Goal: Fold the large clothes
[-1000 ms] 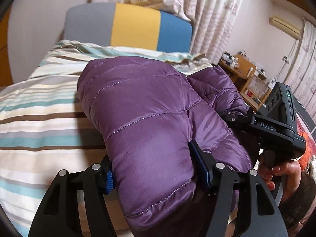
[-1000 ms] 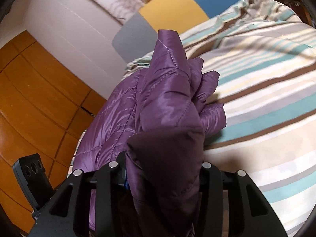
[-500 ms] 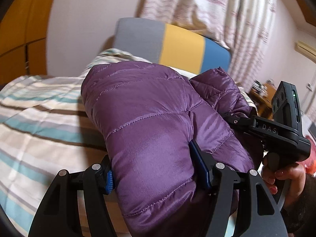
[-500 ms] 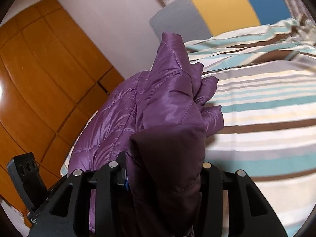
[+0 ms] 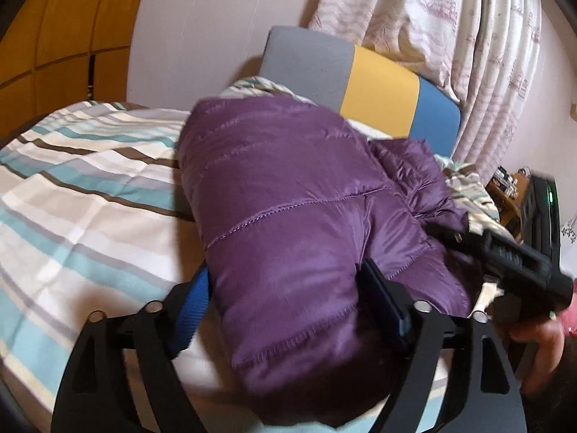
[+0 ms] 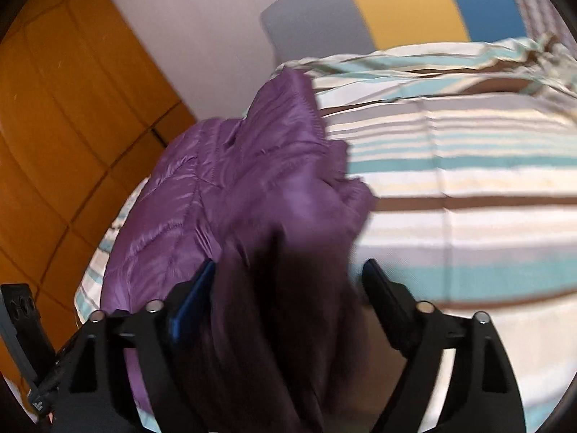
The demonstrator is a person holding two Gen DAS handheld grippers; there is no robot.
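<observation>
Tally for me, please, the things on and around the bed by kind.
Purple jackets: 1
Striped bedcovers: 1
Headboards: 1
Curtains: 1
Grippers: 2, left gripper, right gripper
Total: 6

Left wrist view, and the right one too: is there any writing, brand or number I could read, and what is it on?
No text is readable.
Pale lettering on the right hand-held gripper: too blurred to read.
Purple puffer jacket, striped duvet, curtain: no writing shows.
</observation>
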